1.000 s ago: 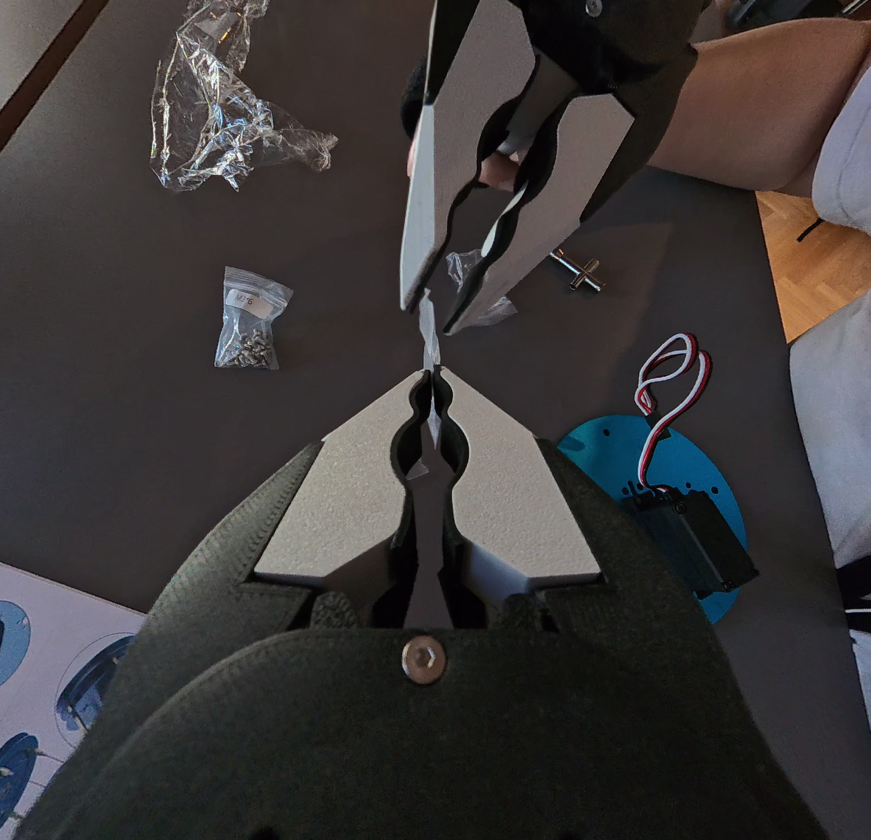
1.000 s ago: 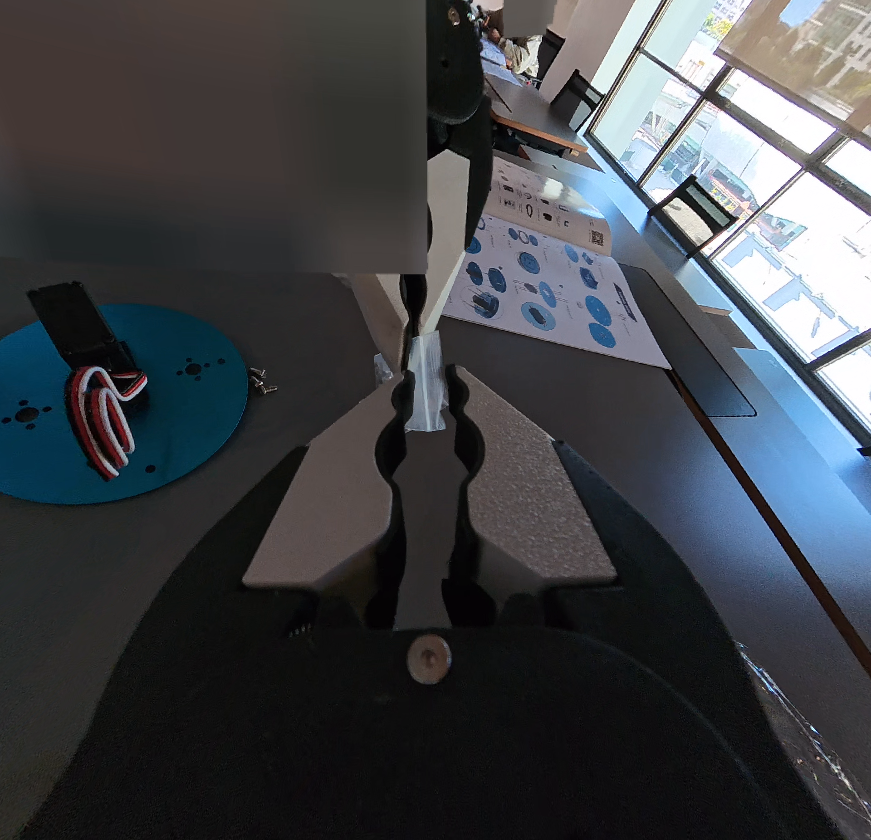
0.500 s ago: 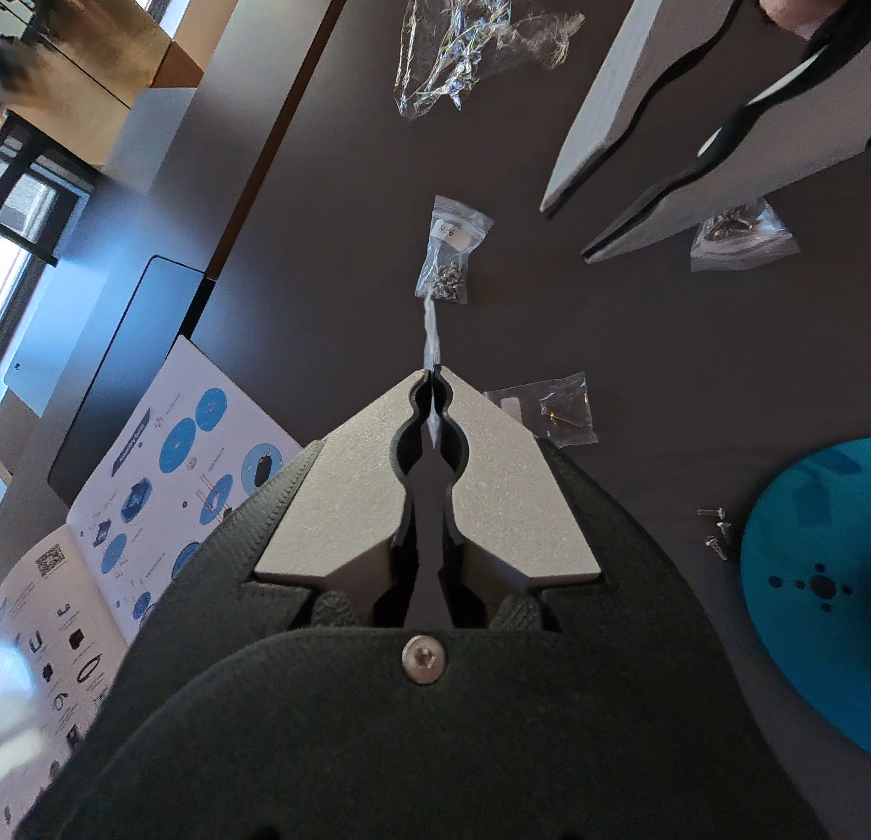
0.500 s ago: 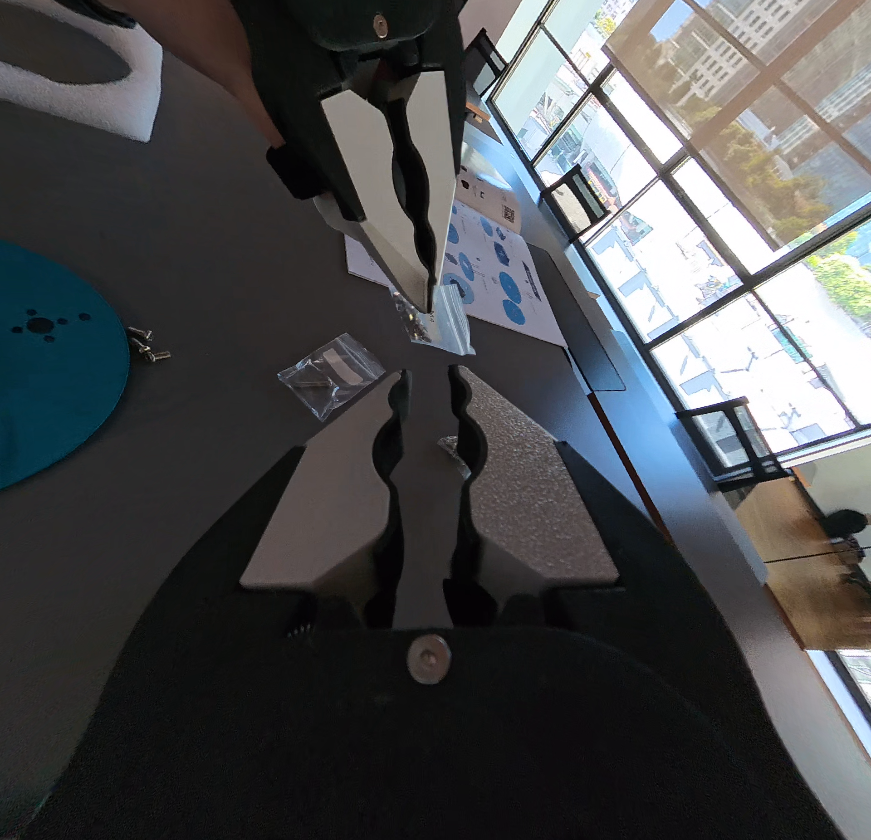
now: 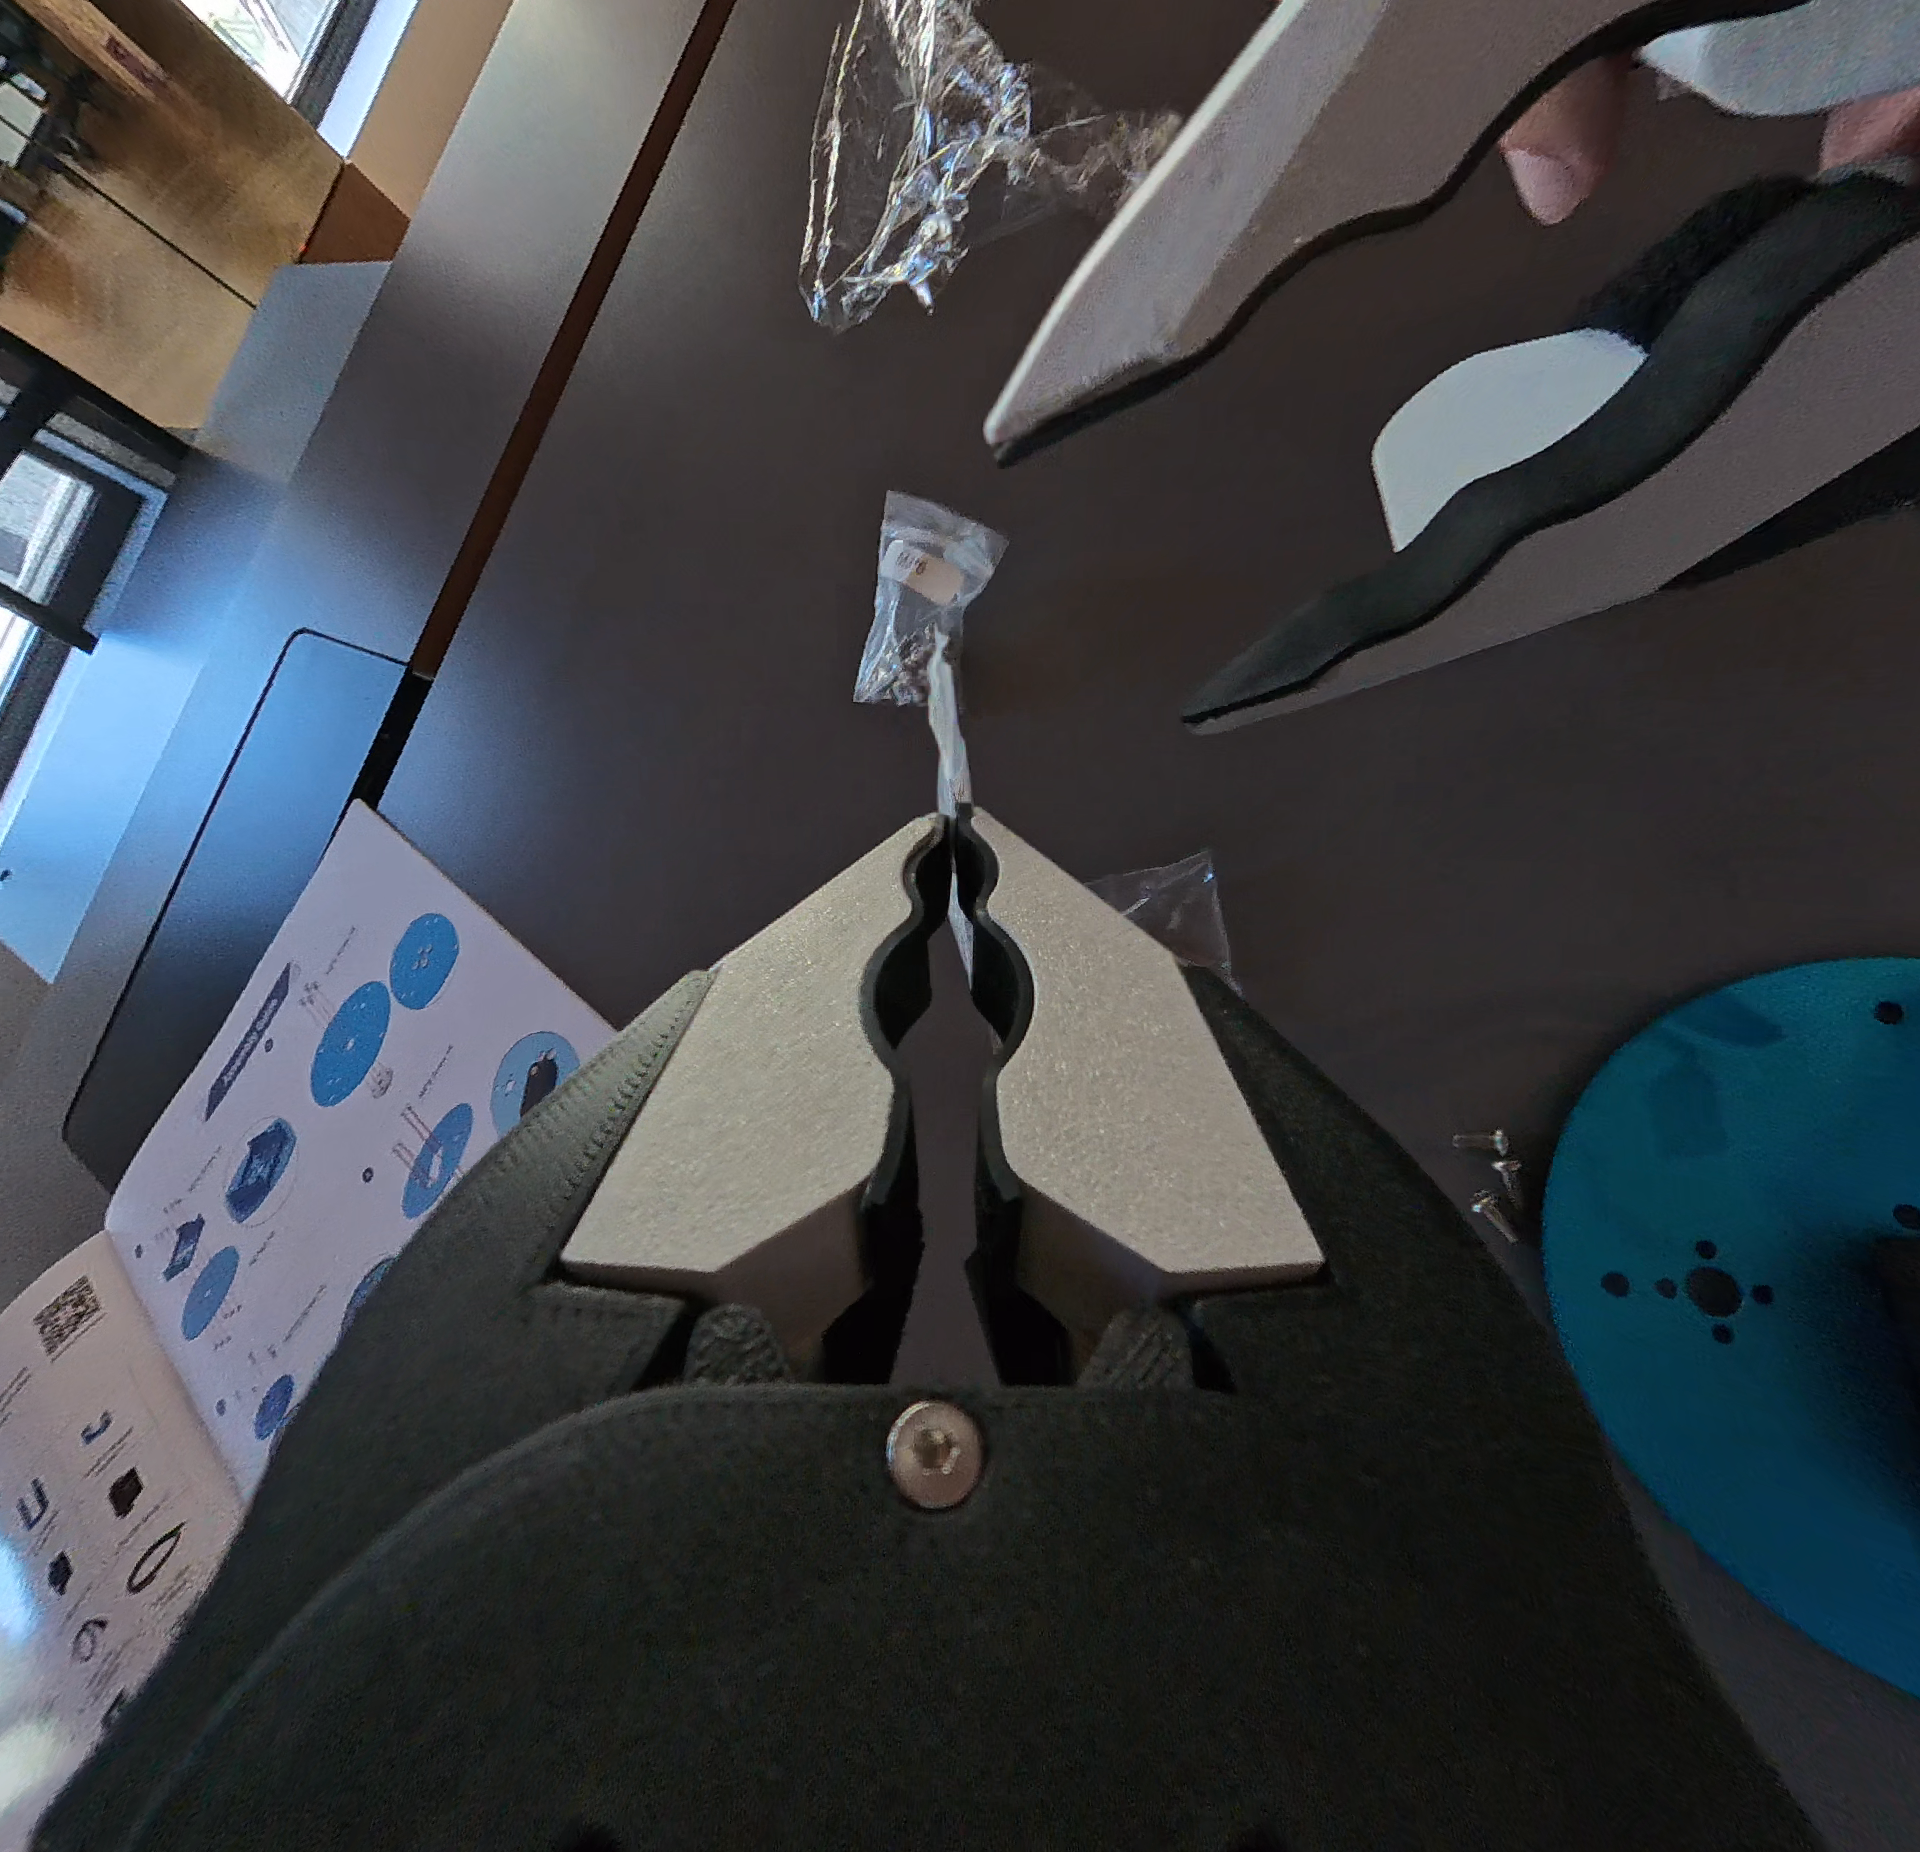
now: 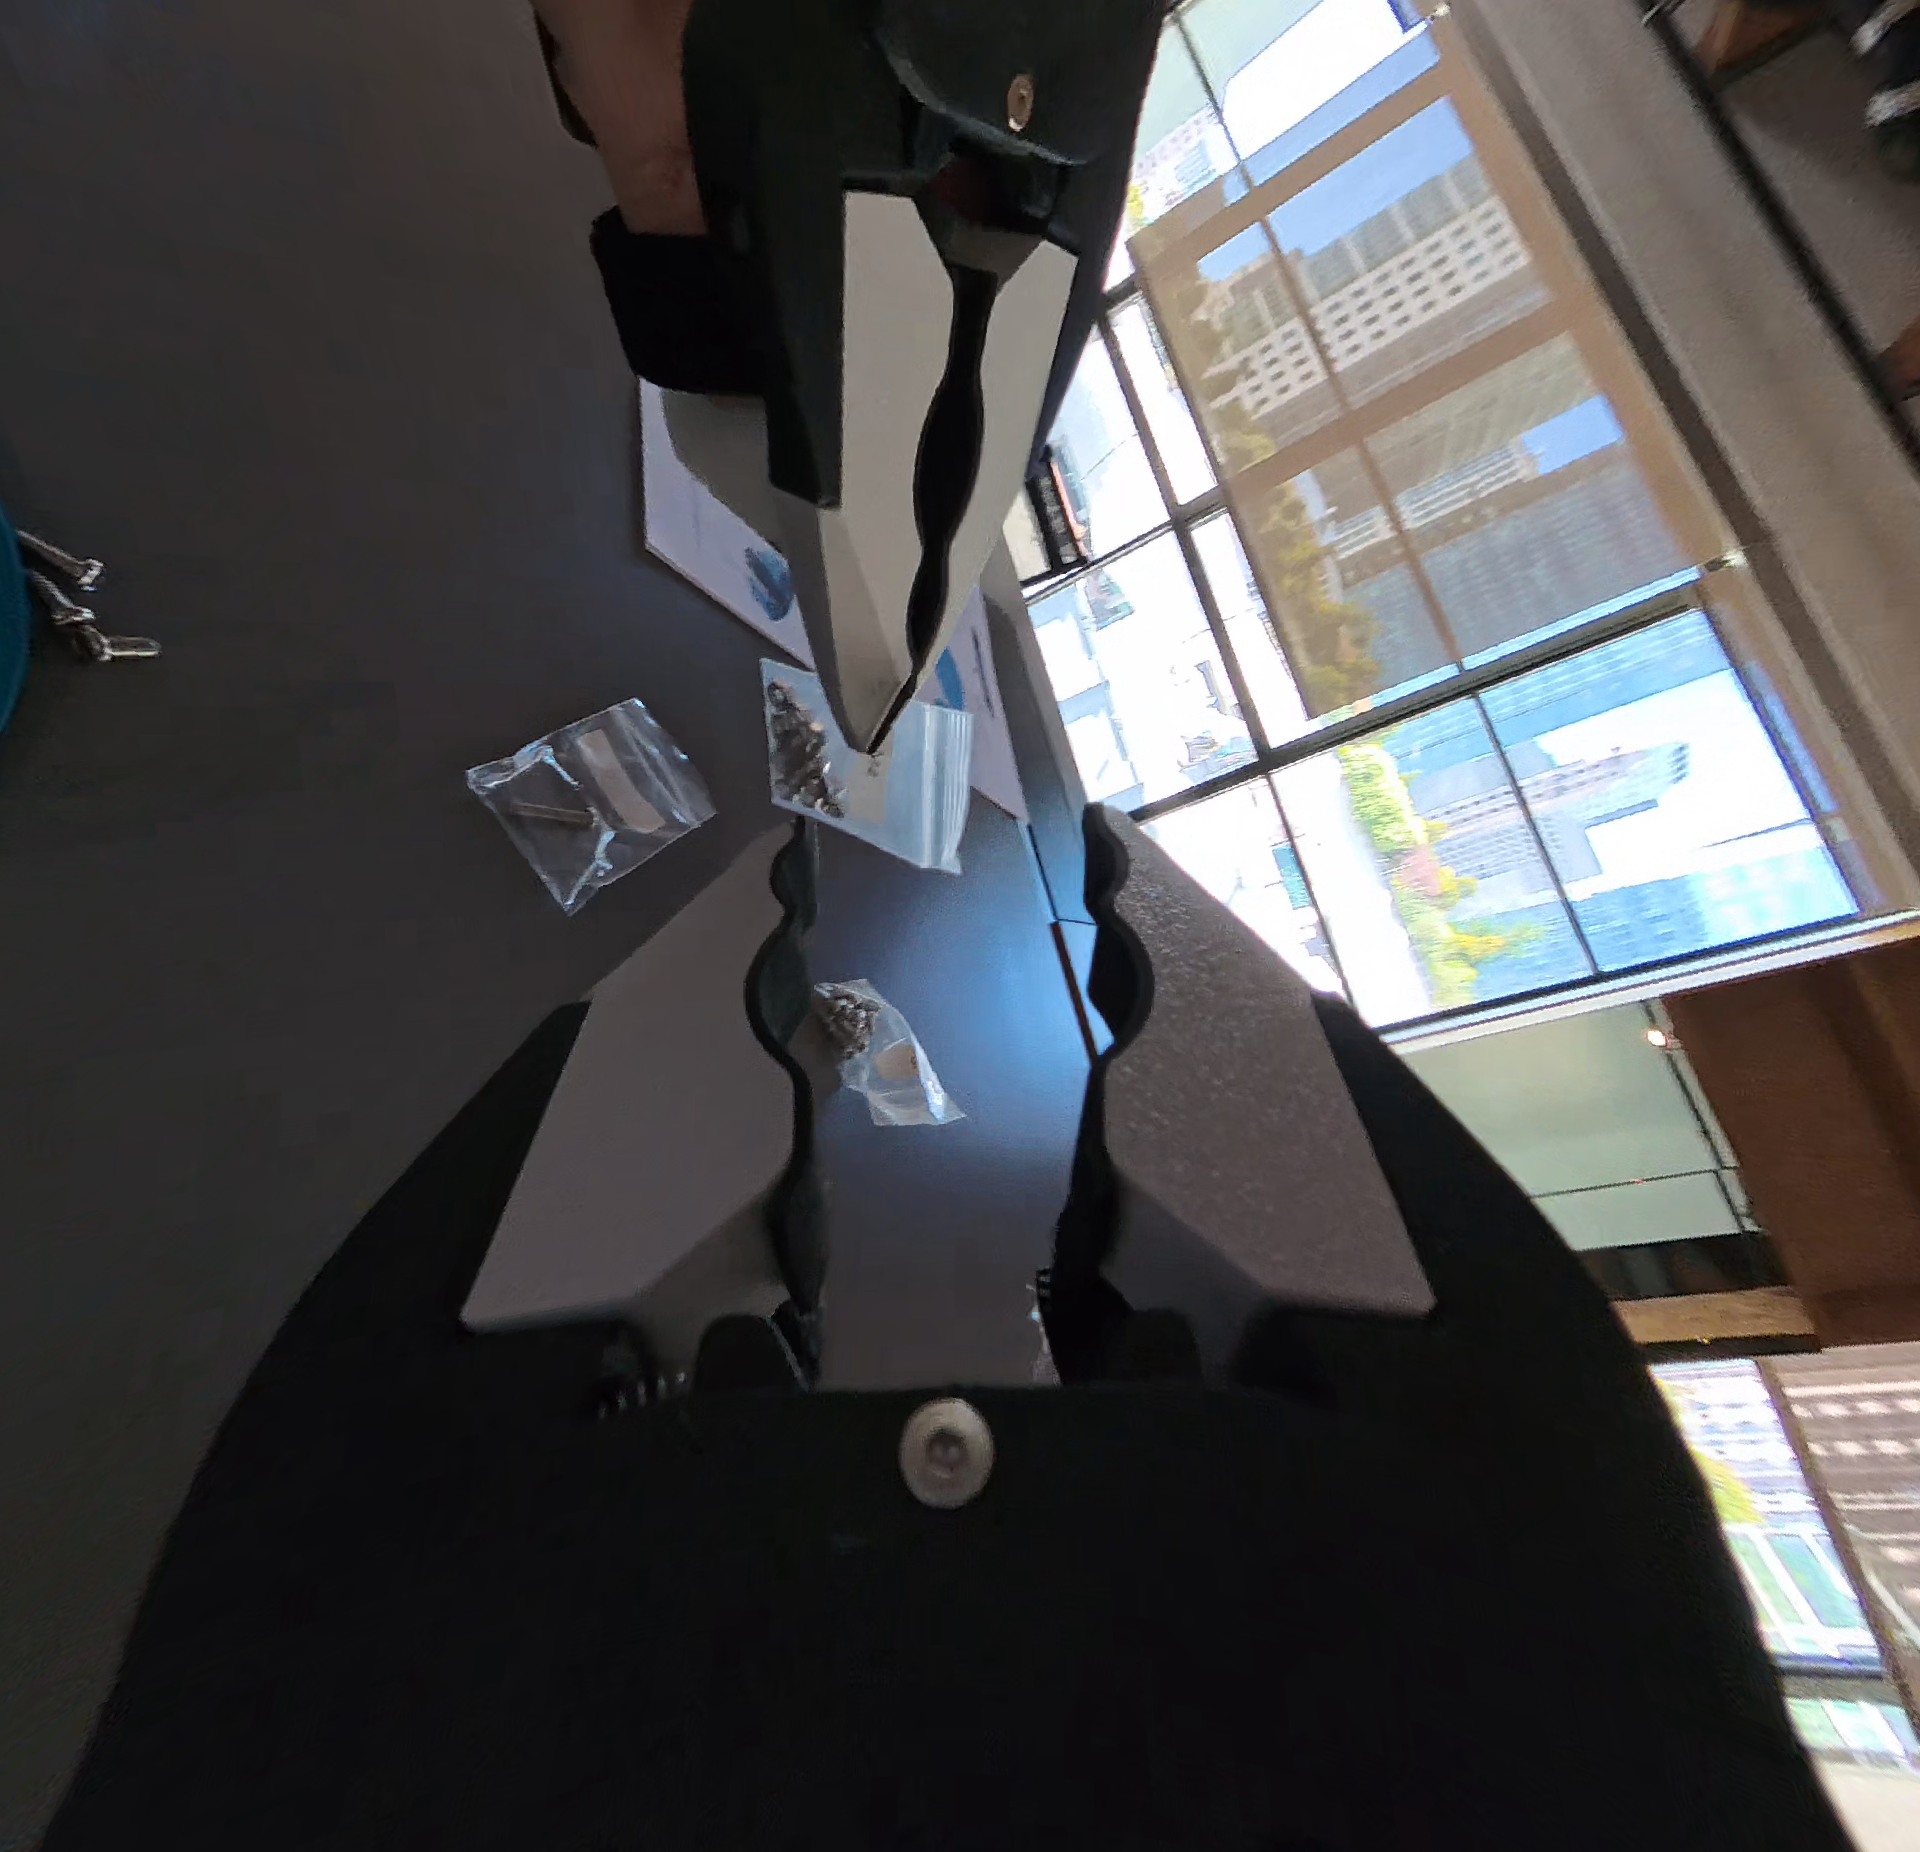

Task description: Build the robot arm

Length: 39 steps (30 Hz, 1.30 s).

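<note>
Jaws of the left gripper [image 5: 954,823] are pressing together on the edge of a small clear zip bag [image 6: 883,763], which is hanging from their tips above the dark table [image 5: 1351,815] with a clump of screws sitting in it. Jaws of the right gripper [image 6: 940,836] are standing wide apart, holding nothing, their tips just beside that hanging bag. Between the right gripper's fingers [image 6: 1174,1023], lower down, another bag of screws [image 6: 883,1044] is lying on the table. Left of them a flat bag with a pin [image 6: 587,794] is resting, and farther left loose screws [image 6: 78,607]. Beyond the left gripper, crumpled cellophane [image 5: 935,140] is lying; a blue disc [image 5: 1745,1283] is sitting to its right.
</note>
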Each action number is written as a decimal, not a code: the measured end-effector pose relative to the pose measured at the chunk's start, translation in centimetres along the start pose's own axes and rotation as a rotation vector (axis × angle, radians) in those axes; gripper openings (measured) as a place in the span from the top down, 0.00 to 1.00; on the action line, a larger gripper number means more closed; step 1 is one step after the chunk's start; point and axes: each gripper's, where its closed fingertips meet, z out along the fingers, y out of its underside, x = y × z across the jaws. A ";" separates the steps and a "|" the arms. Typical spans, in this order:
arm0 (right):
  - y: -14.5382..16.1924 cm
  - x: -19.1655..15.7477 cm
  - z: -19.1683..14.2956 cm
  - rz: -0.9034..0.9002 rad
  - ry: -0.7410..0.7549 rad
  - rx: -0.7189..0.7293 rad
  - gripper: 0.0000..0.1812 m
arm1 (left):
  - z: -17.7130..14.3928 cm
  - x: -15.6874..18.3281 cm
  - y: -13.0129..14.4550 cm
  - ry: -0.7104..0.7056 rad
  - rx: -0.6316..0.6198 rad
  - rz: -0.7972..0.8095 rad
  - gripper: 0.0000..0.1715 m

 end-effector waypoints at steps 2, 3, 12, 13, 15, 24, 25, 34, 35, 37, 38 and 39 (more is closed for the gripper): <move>0.0 0.0 -0.1 -0.010 0.001 -0.004 0.72 | -0.1 0.4 -0.4 0.008 0.014 0.002 1.00; -0.1 0.0 -0.1 -0.006 -0.002 -0.006 0.72 | -0.2 0.5 -0.6 0.010 0.017 0.004 1.00; -0.1 -1.0 0.2 0.009 -0.046 -0.011 0.74 | -1.0 1.7 -2.0 0.024 0.060 0.029 1.00; 0.0 -1.0 0.2 0.013 -0.045 -0.010 0.74 | -1.1 1.8 -2.2 0.025 0.063 0.031 1.00; 0.0 -1.2 0.2 0.020 -0.052 -0.010 0.74 | -1.2 1.9 -2.3 0.025 0.067 0.033 1.00; -0.3 -1.0 0.0 0.020 -0.044 0.007 0.77 | -1.2 1.7 -2.3 0.032 0.069 0.015 1.00; -0.3 -0.9 -0.1 0.019 -0.038 0.008 0.77 | -1.2 1.7 -2.3 0.033 0.070 0.013 1.00; -0.2 -0.8 -0.1 0.026 -0.042 0.005 0.77 | -1.3 1.8 -2.3 0.040 0.070 0.006 1.00; -0.2 -0.9 -0.1 0.025 -0.044 0.006 0.77 | -1.3 1.8 -2.3 0.041 0.069 0.008 1.00; -0.2 -1.0 -0.1 0.026 -0.052 0.006 0.78 | -1.2 1.9 -2.2 0.040 0.067 0.011 1.00; -0.2 -1.0 -0.1 0.028 -0.052 0.006 0.78 | -1.2 1.9 -2.2 0.040 0.065 0.011 1.00; -0.3 -0.9 -0.2 0.028 -0.048 0.012 0.80 | -1.2 1.9 -2.2 0.040 0.068 0.008 1.00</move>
